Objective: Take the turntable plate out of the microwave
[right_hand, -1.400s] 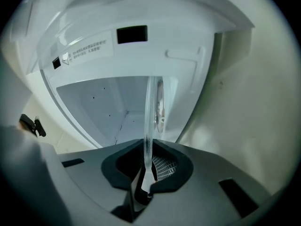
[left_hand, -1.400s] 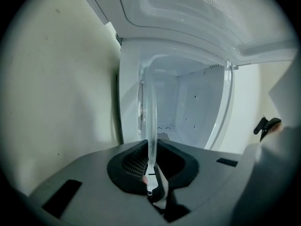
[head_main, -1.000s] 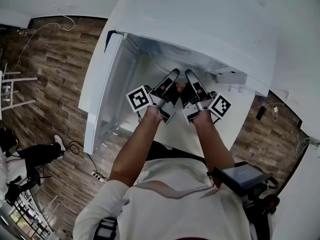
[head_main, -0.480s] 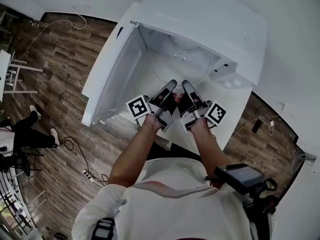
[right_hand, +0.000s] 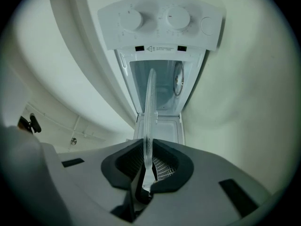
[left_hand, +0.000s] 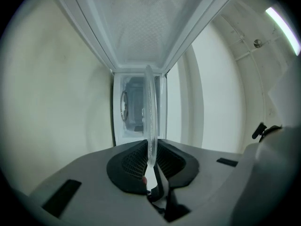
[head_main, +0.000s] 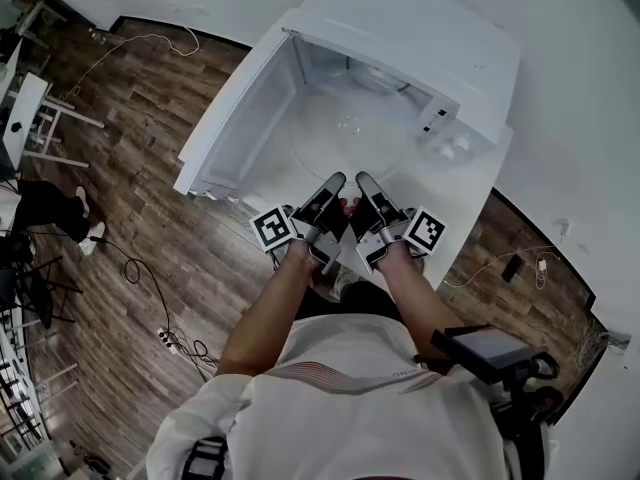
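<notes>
The clear glass turntable plate (head_main: 347, 133) hangs level in front of the open white microwave (head_main: 410, 28), held at its near rim by both grippers. My left gripper (head_main: 331, 185) is shut on the rim; in the left gripper view the plate (left_hand: 150, 112) runs edge-on between the black pads (left_hand: 134, 160). My right gripper (head_main: 364, 183) is shut on the rim beside it, and in the right gripper view the plate (right_hand: 149, 109) stands edge-on between its pads (right_hand: 162, 166). Behind the plate lie the microwave's cavity (right_hand: 162, 86) and knobs (right_hand: 178, 18).
The microwave door (head_main: 235, 118) stands swung open to the left. The microwave sits on a white counter (head_main: 455, 223). Wooden floor with cables (head_main: 150, 288) lies left and below. A stool (head_main: 45, 118) and a seated person's legs (head_main: 45, 208) are at the far left.
Both grippers have drawn back out of the microwave toward me, bringing the glass plate with them. The plate's far edge has left the cavity floor.
</notes>
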The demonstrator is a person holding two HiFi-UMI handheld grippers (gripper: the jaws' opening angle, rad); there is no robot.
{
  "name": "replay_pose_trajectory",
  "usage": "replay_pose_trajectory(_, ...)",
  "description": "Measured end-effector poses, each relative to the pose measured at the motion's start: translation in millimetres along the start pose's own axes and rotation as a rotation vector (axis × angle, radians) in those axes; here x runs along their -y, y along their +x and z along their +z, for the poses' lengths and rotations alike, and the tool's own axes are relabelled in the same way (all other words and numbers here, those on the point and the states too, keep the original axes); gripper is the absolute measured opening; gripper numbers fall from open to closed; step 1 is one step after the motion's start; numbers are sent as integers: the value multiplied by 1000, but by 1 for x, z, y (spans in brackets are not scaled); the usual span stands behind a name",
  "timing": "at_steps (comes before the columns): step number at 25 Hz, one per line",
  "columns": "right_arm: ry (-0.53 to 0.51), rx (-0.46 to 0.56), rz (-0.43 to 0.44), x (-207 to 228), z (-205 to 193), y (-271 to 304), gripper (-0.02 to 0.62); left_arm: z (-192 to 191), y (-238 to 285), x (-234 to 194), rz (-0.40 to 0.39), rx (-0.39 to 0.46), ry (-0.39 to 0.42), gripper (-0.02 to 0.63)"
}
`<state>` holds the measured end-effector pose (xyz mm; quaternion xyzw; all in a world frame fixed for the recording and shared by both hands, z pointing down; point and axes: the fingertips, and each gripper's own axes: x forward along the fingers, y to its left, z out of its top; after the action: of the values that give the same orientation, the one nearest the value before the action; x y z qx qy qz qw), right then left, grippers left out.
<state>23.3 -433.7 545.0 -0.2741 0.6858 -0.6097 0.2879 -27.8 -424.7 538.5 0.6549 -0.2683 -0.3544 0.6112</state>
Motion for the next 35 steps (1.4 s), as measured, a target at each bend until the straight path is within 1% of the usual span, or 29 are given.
replay_pose_trajectory(3, 8, -12, 4, -13, -16, -8, 41, -6, -17, 13, 2, 10, 10, 55)
replay_pose_trajectory(6, 8, -16, 20, -26, -33, -15, 41, -11, -34, 28, -2, 1, 26, 55)
replay_pose_trajectory(10, -5, -10, 50, -49, -65, -29, 41, -20, -67, 51, -16, -11, 40, 55)
replay_pose_trajectory(15, -24, 17, 58, -70, -100, -60, 41, -44, -104, 72, -44, -41, 55, 55)
replay_pose_trajectory(21, -61, 55, 60, -95, -146, -95, 42, -72, -154, 98, -91, -85, 40, 57)
replay_pose_trajectory(26, -111, 74, 59, -117, -177, -128, 43, -99, -189, 118, -115, -116, 29, 57)
replay_pose_trajectory(30, -118, 90, 57, -130, -200, -155, 41, -122, -215, 130, -118, -140, 26, 57)
replay_pose_trajectory(35, -139, 111, 73, -147, -234, -215, 43, -176, -257, 145, -128, -169, 38, 55)
